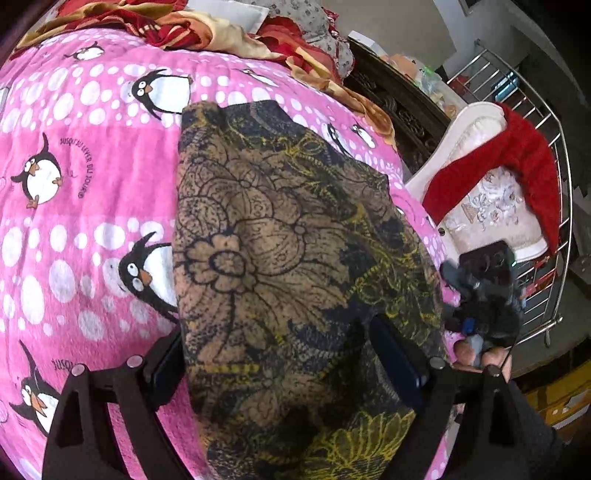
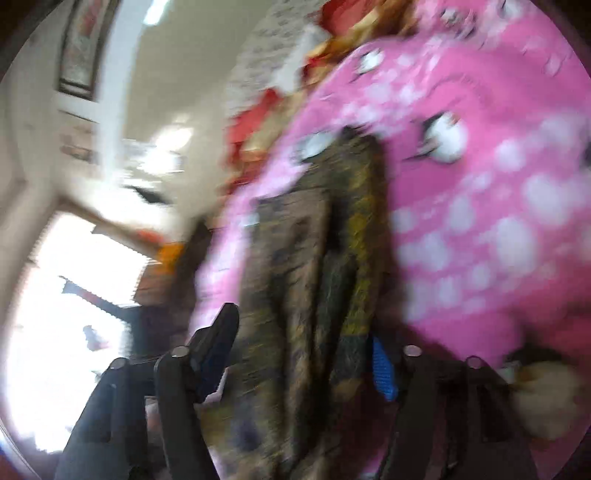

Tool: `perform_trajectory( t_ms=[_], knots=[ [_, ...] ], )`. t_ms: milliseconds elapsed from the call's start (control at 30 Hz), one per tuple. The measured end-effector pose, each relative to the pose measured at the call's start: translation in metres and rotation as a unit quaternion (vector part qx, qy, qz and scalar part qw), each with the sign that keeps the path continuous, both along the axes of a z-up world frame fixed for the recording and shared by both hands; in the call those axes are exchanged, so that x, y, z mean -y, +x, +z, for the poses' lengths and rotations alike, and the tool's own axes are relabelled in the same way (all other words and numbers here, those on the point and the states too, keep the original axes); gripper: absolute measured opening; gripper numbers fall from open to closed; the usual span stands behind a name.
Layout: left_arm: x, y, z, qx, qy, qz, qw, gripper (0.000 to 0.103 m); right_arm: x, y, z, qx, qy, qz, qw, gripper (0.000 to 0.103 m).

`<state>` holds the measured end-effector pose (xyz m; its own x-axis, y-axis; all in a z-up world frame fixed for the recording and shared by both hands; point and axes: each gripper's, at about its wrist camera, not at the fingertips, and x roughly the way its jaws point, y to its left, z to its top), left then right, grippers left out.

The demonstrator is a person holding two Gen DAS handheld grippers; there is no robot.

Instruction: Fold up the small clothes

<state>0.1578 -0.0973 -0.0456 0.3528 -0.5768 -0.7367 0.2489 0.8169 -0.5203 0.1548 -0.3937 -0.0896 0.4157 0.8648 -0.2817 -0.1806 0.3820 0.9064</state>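
Note:
A small brown garment (image 1: 280,236) with black and yellow flower print lies on a pink penguin blanket (image 1: 85,192). My left gripper (image 1: 280,358) stands wide open over the garment's near end, one finger on each side of the cloth. The right gripper (image 1: 480,295) shows at the garment's right edge in the left wrist view. The right wrist view is blurred by motion; there my right gripper (image 2: 303,354) is open with the garment (image 2: 314,258) between and beyond its fingers, not pinched.
A red and yellow blanket (image 1: 207,29) is bunched at the far side of the bed. A white chair (image 1: 491,206) with a red cloth (image 1: 517,155) stands right of the bed, beside a metal rack (image 1: 554,184). A bright window (image 2: 74,314) shows in the right wrist view.

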Motion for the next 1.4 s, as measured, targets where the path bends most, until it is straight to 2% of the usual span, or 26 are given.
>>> perform_trajectory(
  t_ms=[33, 67, 100, 167, 200, 233, 267, 333, 367, 433, 467, 567, 700, 933, 1000, 1067, 1100, 1167, 1267, 1333, 1367, 1400],
  knots=[
    [-0.001, 0.001, -0.001, -0.003, -0.007, 0.002, 1.0, 0.093, 0.001, 0.0, -0.003, -0.003, 0.001, 0.005, 1.0, 0.052],
    [-0.002, 0.003, -0.001, -0.006, -0.013, 0.003, 0.9999, 0.09, 0.0, 0.0, -0.006, -0.004, -0.023, 0.001, 1.0, 0.046],
    [-0.003, 0.005, 0.0, -0.009, -0.019, 0.004, 0.9998, 0.086, -0.001, 0.003, -0.011, -0.008, -0.044, -0.009, 0.999, 0.034],
    [-0.008, 0.008, 0.001, -0.017, -0.034, 0.009, 0.9992, 0.08, -0.003, 0.008, -0.015, -0.014, -0.029, -0.021, 0.999, 0.033],
    [-0.012, 0.01, 0.0, -0.02, -0.041, 0.013, 0.9989, 0.076, -0.007, 0.01, -0.012, -0.009, -0.03, -0.018, 0.999, 0.036],
    [-0.015, 0.011, 0.0, -0.019, -0.043, 0.014, 0.9988, 0.072, -0.014, 0.011, -0.008, 0.002, -0.033, -0.003, 0.999, 0.036],
    [-0.02, 0.012, -0.002, -0.018, -0.045, 0.019, 0.9987, 0.063, -0.021, 0.012, -0.005, 0.01, -0.031, 0.016, 0.999, 0.036],
    [-0.027, 0.015, -0.008, -0.025, -0.052, 0.024, 0.998, 0.059, -0.027, 0.016, -0.003, 0.012, -0.064, 0.013, 0.998, 0.034],
    [-0.031, 0.015, -0.01, -0.025, -0.065, 0.028, 0.9971, 0.06, -0.025, 0.019, -0.006, 0.002, -0.066, -0.002, 0.998, 0.032],
    [-0.031, 0.014, -0.011, -0.021, -0.077, 0.027, 0.9964, 0.071, -0.025, 0.021, -0.006, 0.0, -0.065, -0.013, 0.998, 0.032],
    [-0.028, 0.013, -0.01, -0.014, -0.083, 0.017, 0.9963, 0.08, -0.03, 0.02, -0.003, 0.008, -0.077, -0.01, 0.997, 0.032],
    [-0.019, 0.01, -0.006, 0.0, -0.074, 0.003, 0.9972, 0.09, -0.031, 0.021, -0.005, 0.007, -0.073, -0.014, 0.997, 0.032],
    [-0.014, 0.003, -0.006, 0.018, -0.07, 0.002, 0.9974, 0.091, -0.031, 0.021, -0.011, 0.008, -0.056, -0.023, 0.998, 0.032],
    [-0.017, 0.002, -0.007, 0.021, -0.074, 0.018, 0.9969, 0.089, -0.021, 0.008, -0.01, 0.018, -0.067, -0.023, 0.997, 0.032],
    [-0.018, 0.003, -0.007, 0.015, -0.068, 0.023, 0.9973, 0.082, -0.022, 0.006, -0.007, 0.025, -0.077, -0.023, 0.996, 0.033],
    [-0.027, 0.005, -0.01, -0.002, -0.07, 0.05, 0.9963, 0.051, -0.024, 0.006, -0.006, 0.028, -0.083, -0.023, 0.996, 0.033],
    [-0.034, 0.006, -0.014, -0.014, -0.078, 0.063, 0.9948, 0.038, -0.024, 0.005, -0.005, 0.028, -0.083, -0.024, 0.996, 0.033],
    [-0.043, 0.008, -0.02, -0.03, -0.098, 0.073, 0.992, 0.032, -0.025, 0.006, -0.005, 0.027, -0.081, -0.024, 0.996, 0.033],
    [-0.039, 0.007, -0.017, -0.023, -0.083, 0.068, 0.994, 0.033, -0.026, 0.007, -0.005, 0.026, -0.081, -0.024, 0.996, 0.033],
    [-0.036, 0.008, -0.015, -0.024, -0.084, 0.068, 0.9939, 0.045, -0.026, 0.007, -0.004, 0.026, -0.081, -0.024, 0.996, 0.033],
    [-0.034, 0.008, -0.015, -0.023, -0.095, 0.065, 0.9931, 0.056, -0.026, 0.006, -0.003, 0.03, -0.082, -0.023, 0.996, 0.034],
    [-0.033, 0.008, -0.014, -0.019, -0.106, 0.062, 0.9923, 0.063, -0.027, 0.005, -0.001, 0.035, -0.085, -0.022, 0.996, 0.037]
  ],
)
